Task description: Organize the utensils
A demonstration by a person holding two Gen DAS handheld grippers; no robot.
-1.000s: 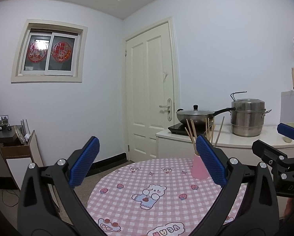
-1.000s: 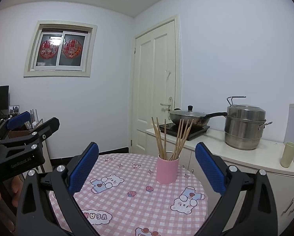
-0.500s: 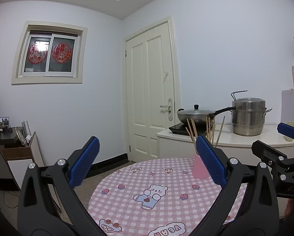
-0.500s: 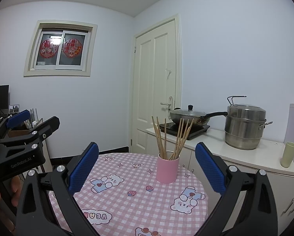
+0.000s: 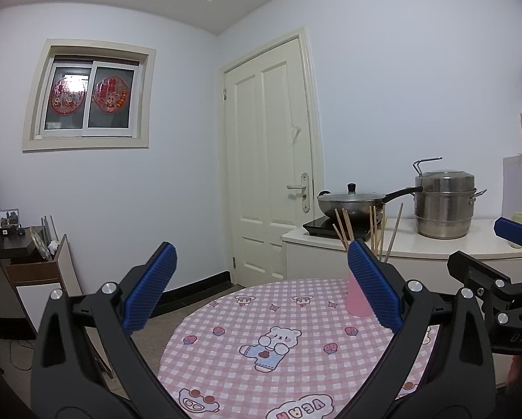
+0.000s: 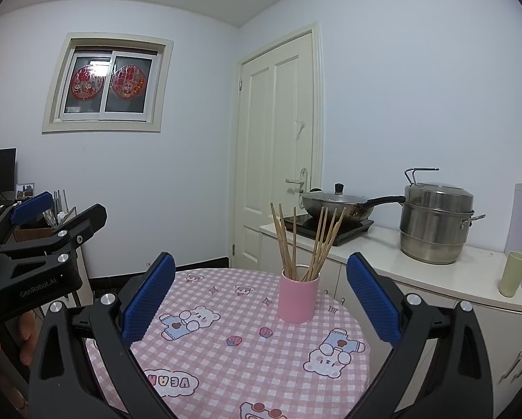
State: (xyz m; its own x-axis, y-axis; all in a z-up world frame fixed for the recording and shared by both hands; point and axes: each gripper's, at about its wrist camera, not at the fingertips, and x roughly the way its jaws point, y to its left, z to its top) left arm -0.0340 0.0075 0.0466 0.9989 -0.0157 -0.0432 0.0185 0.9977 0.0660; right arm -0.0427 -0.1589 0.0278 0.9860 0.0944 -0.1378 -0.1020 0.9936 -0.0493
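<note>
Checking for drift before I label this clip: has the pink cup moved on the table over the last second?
No. In the right wrist view the pink cup stands at the same spot on the checked cloth, just right of the same star prints.

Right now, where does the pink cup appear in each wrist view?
Left wrist view: pink cup right of centre, half hidden behind the left claw's right finger.
Right wrist view: pink cup at centre, fully visible, holding chopsticks.
Shared landmark: the steel steamer pot.
</note>
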